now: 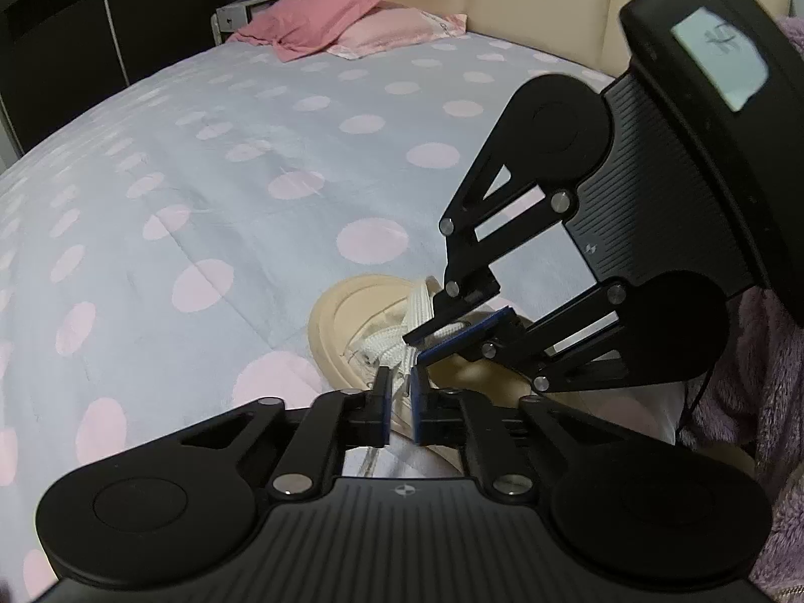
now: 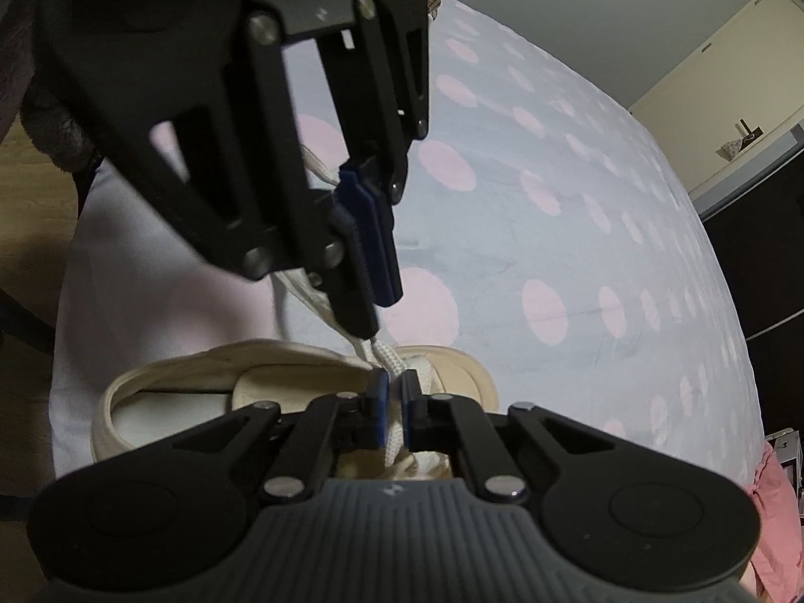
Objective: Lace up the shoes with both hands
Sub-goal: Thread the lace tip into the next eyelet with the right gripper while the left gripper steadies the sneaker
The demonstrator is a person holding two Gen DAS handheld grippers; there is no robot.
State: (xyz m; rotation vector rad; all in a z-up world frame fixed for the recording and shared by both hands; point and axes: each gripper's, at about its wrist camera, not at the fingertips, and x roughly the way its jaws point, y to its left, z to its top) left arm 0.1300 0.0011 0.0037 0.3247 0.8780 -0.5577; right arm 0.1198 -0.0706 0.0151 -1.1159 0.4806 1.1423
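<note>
Left wrist view: the left gripper (image 1: pixel 400 404) and right gripper (image 1: pixel 455 336) both pinch the white flat shoelace (image 2: pixel 393 434) above the cream canvas shoe (image 1: pixel 334 324), near the edge of the dotted grey bedcover (image 1: pixel 201 176); wide free cover lies beyond.

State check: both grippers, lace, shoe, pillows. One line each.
left gripper: shut on the lace.
right gripper: shut on the lace.
lace: white, untied, pinched by both grippers above the shoe.
shoe: cream, lying on the dotted bedspread.
pink pillows: stacked by the headboard.
</note>
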